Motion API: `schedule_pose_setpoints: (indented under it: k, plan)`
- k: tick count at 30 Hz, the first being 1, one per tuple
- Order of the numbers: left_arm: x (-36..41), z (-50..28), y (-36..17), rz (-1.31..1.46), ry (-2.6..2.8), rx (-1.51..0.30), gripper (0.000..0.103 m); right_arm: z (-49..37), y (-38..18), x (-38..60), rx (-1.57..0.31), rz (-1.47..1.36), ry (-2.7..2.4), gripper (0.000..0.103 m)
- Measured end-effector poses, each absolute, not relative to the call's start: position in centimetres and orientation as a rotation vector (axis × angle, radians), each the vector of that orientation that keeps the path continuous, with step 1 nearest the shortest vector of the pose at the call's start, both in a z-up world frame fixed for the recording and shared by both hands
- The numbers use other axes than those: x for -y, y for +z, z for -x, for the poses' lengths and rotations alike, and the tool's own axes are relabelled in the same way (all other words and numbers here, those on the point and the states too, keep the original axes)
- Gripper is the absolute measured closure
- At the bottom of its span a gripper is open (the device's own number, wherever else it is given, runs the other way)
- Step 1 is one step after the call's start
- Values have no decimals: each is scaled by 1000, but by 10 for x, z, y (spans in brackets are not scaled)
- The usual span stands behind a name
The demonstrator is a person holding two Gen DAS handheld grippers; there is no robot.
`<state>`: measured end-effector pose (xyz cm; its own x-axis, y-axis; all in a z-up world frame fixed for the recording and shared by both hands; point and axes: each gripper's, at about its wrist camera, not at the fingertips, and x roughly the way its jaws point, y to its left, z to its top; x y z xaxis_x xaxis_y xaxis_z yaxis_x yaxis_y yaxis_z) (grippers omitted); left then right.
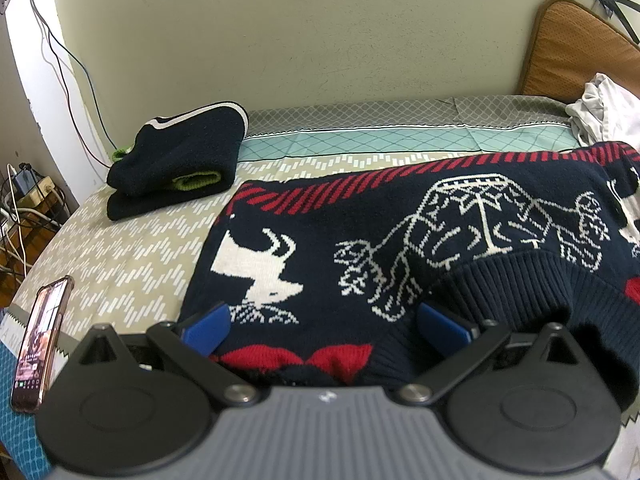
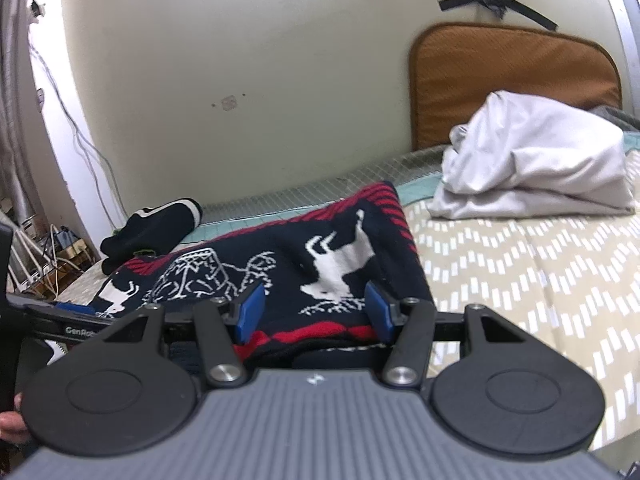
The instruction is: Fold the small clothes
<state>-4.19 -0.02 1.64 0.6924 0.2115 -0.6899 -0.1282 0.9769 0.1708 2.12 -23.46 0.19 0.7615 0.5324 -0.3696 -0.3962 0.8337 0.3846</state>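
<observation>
The navy reindeer sweater (image 1: 420,240) lies spread on the bed (image 1: 120,240). The left gripper (image 1: 324,326) and right gripper (image 2: 314,312) both gape over its near edge, grasping nothing.

My left gripper (image 1: 324,330) body covers the near edge of the patterned sweater (image 1: 400,240), so I cannot see where its hem ends. Its right side runs out past the frame edge in the left wrist view. In the right wrist view my right gripper (image 2: 316,312) hides the sweater's near hem too, and I cannot tell whether the blue fingers (image 2: 250,310) touch the knit. The folded dark garment (image 1: 176,160) shows only a sliver of green inside. The white clothes (image 1: 604,108) are cut off at the edge. The phone (image 1: 38,340) screen is too small to read.
</observation>
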Motion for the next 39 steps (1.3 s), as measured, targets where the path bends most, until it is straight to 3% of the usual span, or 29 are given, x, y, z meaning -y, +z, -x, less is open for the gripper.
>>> schedule_pose_setpoints:
  k: [11, 15, 21, 24, 39]
  plan:
    - [0, 42, 16, -108, 190, -785, 0, -17, 6, 253, -431, -406, 515, 43]
    - [1, 42, 16, -107, 192, -785, 0, -14, 6, 271, -372, -505, 411, 28]
    - [0, 41, 16, -103, 191, -787, 0, -25, -4, 286, -444, -610, 313, 27]
    - [0, 41, 16, -104, 191, -787, 0, -29, -6, 282, -478, -597, 313, 21]
    - [0, 40, 17, -104, 193, -788, 0, -45, -15, 283, -600, -644, 389, 21]
